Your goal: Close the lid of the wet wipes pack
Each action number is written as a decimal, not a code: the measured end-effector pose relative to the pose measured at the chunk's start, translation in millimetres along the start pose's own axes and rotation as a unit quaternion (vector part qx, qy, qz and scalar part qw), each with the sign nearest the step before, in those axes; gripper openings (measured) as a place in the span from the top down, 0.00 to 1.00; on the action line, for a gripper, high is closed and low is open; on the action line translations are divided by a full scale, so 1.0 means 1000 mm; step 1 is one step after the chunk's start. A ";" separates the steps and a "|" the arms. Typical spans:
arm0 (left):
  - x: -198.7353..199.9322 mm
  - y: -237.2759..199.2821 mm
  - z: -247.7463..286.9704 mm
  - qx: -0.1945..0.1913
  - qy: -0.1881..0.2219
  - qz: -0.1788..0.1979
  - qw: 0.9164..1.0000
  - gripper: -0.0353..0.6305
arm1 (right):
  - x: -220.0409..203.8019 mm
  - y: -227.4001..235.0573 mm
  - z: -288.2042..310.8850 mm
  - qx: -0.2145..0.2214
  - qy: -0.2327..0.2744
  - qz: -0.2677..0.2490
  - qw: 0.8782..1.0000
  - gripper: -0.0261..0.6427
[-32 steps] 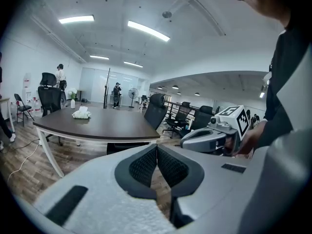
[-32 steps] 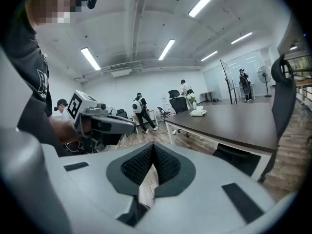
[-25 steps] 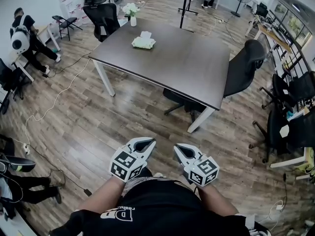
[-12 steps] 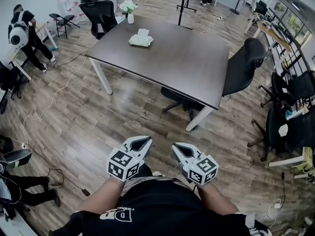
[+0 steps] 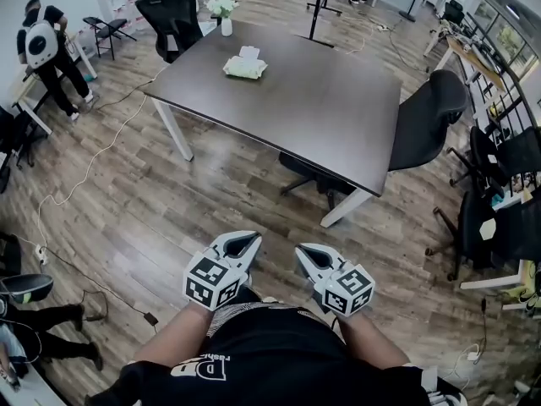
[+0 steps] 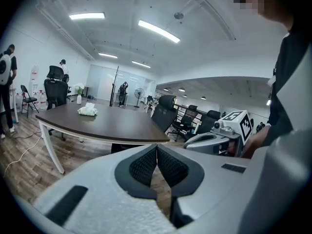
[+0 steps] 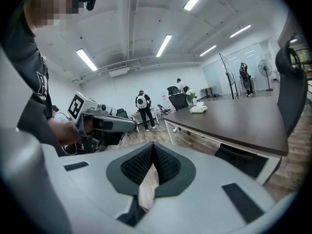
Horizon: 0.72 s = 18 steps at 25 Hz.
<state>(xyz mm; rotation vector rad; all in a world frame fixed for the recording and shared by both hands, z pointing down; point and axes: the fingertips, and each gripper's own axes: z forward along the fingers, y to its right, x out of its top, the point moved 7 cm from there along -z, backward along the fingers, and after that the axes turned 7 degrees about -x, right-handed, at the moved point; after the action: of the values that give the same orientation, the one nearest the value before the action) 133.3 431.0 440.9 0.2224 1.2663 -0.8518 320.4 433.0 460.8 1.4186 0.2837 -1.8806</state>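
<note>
The wet wipes pack (image 5: 246,68) is a pale green packet far off on the dark table (image 5: 321,108). A white flap stands up at its far side. It shows small in the left gripper view (image 6: 87,111) and in the right gripper view (image 7: 199,109). My left gripper (image 5: 242,242) and right gripper (image 5: 308,255) hang side by side in front of my body over the wooden floor, well short of the table. Both are shut with nothing between the pads: left gripper (image 6: 157,149), right gripper (image 7: 153,146).
A vase of white flowers (image 5: 225,13) stands at the table's far corner. Black office chairs sit behind it (image 5: 173,19) and at its right side (image 5: 423,117). A person (image 5: 44,49) stands at the far left. Cables (image 5: 84,184) trail over the floor.
The view has drifted slightly toward the table, and the person at the far left has shifted. Both grippers stay shut and keep their place in front of my body.
</note>
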 end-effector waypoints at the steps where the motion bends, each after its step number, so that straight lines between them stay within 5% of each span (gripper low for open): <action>1: 0.002 -0.006 0.001 0.001 0.000 0.000 1.000 0.92 | 0.003 0.002 0.006 0.000 0.000 0.000 1.000 0.95; 18: 0.070 -0.156 0.025 -0.013 0.002 -0.003 1.000 0.92 | 0.082 0.046 0.135 -0.015 -0.017 -0.009 1.000 0.95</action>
<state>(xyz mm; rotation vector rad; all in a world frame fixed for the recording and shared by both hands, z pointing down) 51.1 278.6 432.3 0.1994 1.2819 -0.8386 243.6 288.1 447.7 1.3667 0.3063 -1.9062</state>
